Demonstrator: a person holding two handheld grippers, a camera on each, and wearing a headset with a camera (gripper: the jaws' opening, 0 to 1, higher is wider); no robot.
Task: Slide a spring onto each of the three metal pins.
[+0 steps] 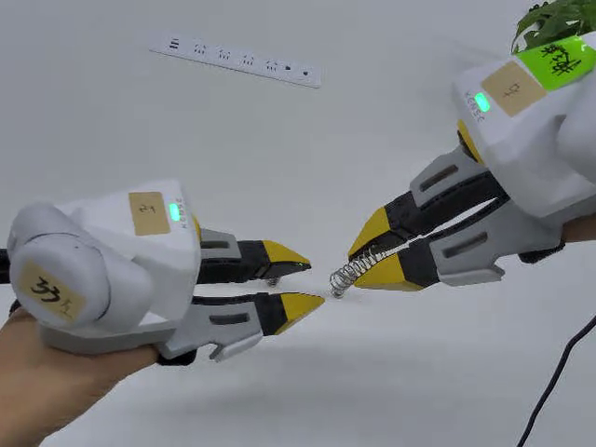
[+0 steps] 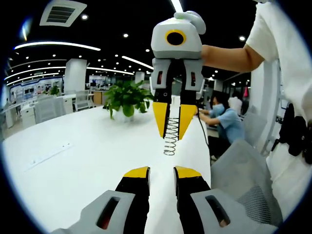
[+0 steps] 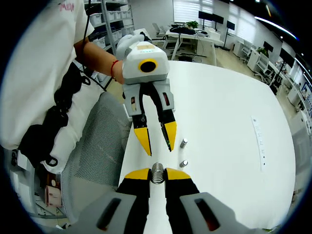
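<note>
A coiled steel spring (image 1: 348, 275) is clamped in my right gripper (image 1: 365, 264), which is shut on it; the spring's free end sticks out toward the left, just over the white table (image 1: 372, 168). In the right gripper view the spring (image 3: 157, 172) sits end-on between the yellow tips. Two short metal pins (image 3: 184, 143) (image 3: 184, 163) stand upright on the table beyond it. My left gripper (image 1: 305, 284) faces the right one, open and holding nothing, a little apart from the spring. One pin (image 1: 273, 279) peeks out between its jaws. The left gripper view has the spring (image 2: 170, 139) hanging from the opposite gripper (image 2: 170, 122).
A white power strip (image 1: 237, 58) lies at the far side of the table. A potted plant (image 1: 554, 23) stands at the far right corner and a black cable (image 1: 559, 382) runs near the right edge. A grey mesh chair (image 3: 92, 156) stands beside the table.
</note>
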